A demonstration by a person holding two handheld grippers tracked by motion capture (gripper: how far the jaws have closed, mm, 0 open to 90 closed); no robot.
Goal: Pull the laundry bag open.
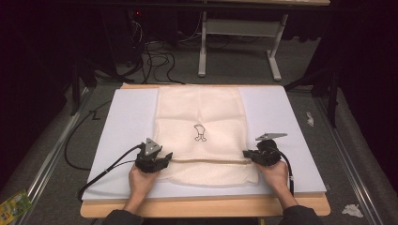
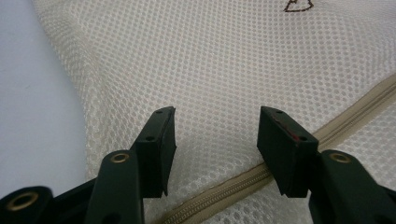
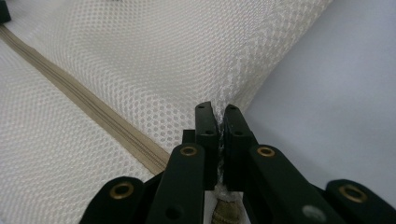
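Left gripper (image 1: 164,156) and right gripper (image 1: 248,154): black jaws with brass rivets; grey three-cornered top plates; black trailing cables; dark sleeves (image 1: 123,216).

Both forearms enter from the bottom edge of the high view, sleeves dark, each hand wrapped around the rear body of its tongs. Left tongs (image 1: 165,157) sit low and point inward toward the right; the grey three-cornered plate rides on top, and the cable trails off to the left. In the left gripper view the two black jaws stand well apart, pads parallel, nothing pinched between them. Right tongs (image 1: 246,153) point inward toward the left, plate tilted up behind them, cable running back along the wrist. Right gripper view: jaws (image 3: 217,122) drawn together, pinching a thin fold of mesh.
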